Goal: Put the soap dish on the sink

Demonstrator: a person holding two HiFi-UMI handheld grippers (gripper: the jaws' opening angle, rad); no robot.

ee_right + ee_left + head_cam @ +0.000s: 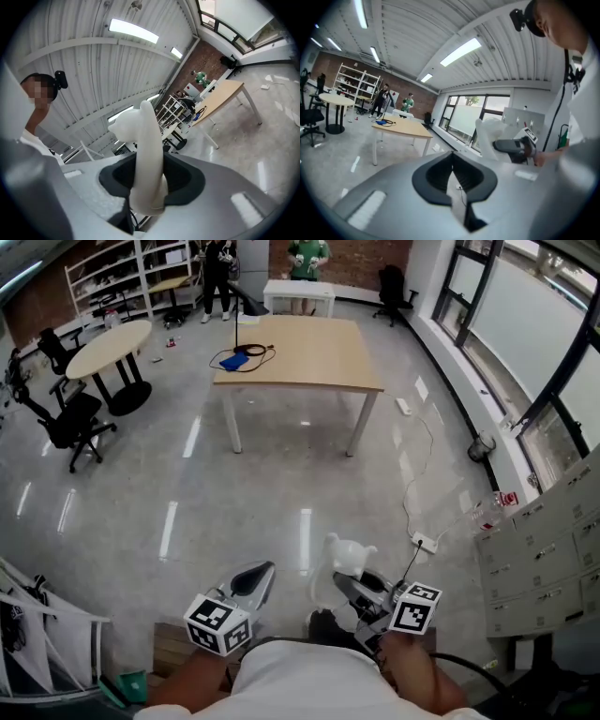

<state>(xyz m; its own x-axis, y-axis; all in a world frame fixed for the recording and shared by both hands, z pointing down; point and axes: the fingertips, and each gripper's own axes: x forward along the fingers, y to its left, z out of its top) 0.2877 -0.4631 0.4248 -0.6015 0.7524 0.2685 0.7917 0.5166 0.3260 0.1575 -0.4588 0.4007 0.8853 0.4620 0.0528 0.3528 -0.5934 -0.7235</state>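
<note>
1. Nearest, along the bottom edge of the head view: white shirt [300, 682] and two bare forearms, with one gripper in each hand and one marker cube on each.
2. Left gripper [255, 576]: jaws together at the tips, with nothing between them. Same reading in the left gripper view, with only floor seen past the dark pads [436, 176].
3. Right gripper [354, 585]: jaws clamped on the one white soap dish [349, 555], carried in the air above the floor, just right of the left gripper. In the right gripper view, soap dish [146, 150] standing on edge between the pads and rising past the tips.
4. Underfoot: glossy grey floor [187, 484] streaked with light reflections. Brick wall at the far end, windows [525, 324] down the right side, ribbed white ceiling with strip lights in both gripper views.
5. Tables, three: one rectangular wooden table [305, 354] straight ahead and well apart from the grippers, one round table [110, 346] to the left, one small white table [300, 292] near the far wall.
6. Black office chairs [80, 423], at least three: two at the left, one by the windows. One white shelf unit [122, 273]. Grey lockers [544, 554] at the right.
7. Two people [217, 268] standing at the far end.
8. Blue item [234, 360] with a black cable on the wooden table. White power strip [424, 542] with a trailing cord on the floor, between the right gripper and the lockers.
</note>
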